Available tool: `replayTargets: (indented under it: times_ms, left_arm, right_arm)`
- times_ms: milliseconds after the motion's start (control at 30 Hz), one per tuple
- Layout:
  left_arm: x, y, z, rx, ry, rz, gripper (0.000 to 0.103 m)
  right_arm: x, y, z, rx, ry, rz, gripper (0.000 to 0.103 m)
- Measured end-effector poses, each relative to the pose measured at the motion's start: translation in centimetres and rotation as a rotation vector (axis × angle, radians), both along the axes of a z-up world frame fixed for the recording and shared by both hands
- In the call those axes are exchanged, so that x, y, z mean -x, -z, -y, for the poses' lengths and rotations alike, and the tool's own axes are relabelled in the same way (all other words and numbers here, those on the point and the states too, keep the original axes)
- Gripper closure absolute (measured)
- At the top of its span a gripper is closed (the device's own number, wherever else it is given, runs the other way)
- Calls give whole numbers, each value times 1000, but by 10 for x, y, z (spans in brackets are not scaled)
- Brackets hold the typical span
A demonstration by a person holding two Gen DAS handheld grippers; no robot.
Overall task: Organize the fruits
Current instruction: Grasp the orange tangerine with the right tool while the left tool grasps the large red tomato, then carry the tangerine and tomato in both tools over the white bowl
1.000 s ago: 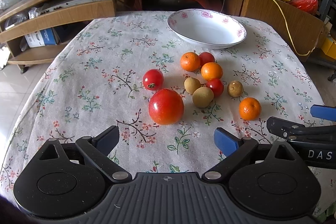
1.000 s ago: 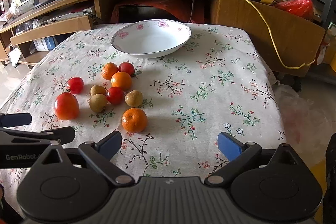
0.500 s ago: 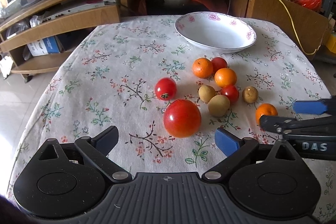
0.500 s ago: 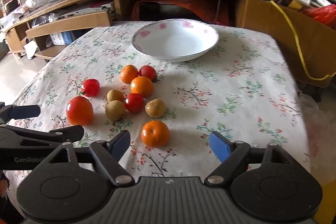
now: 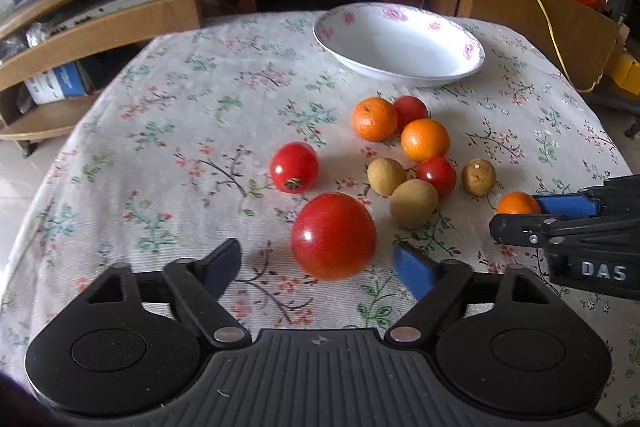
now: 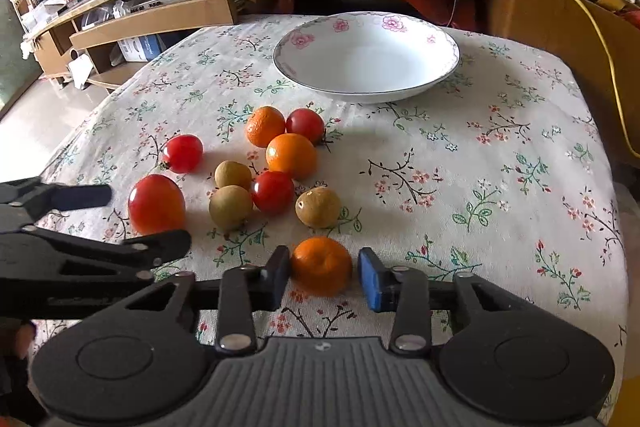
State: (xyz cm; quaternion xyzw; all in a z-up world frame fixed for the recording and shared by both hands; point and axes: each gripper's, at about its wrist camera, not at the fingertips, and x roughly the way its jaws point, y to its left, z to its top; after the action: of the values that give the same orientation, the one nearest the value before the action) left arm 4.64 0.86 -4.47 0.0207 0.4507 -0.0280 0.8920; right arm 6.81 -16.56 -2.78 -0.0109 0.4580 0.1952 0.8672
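Note:
A large red tomato lies between the fingertips of my left gripper. Those jaws are closing but touch nothing. My right gripper is closing on a small orange, with its pads against the fruit's sides; in the left wrist view that orange peeks out between the right gripper's fingers. More fruit lies loose on the cloth: a small tomato, two oranges, two more small tomatoes and three brown round fruits. A white flowered bowl stands empty behind them.
The fruit sits on a flower-print tablecloth that drops off at the left, right and near edges. Behind the table stand a wooden TV bench with shelves and a cardboard panel with a yellow cable.
Both grippers have come forward and down towards the fruit. The right jaws narrowed from wide open to the small orange. The left jaws narrowed slightly around the large tomato.

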Motion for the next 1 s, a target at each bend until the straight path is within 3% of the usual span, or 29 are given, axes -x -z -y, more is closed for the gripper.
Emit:
replayTargets:
  times_ms: [233,400,467,1000]
  left_arm:
    - [-5,1,2,-38,-20,28,27]
    - [-6,-3,5,-17,2,20,49]
    - [-5,-4,7,-15,15,19,52]
    - [-3,-16,14,52,38,16,52]
  right_arm:
    - [3,-1,3,-9,-15,-2,70]
    - [4,-1,5,-22,-26,-14,70]
    - [4,-1,6,-30,-22,-18,70]
    - [7,-11,17,-73,3,-4,71]
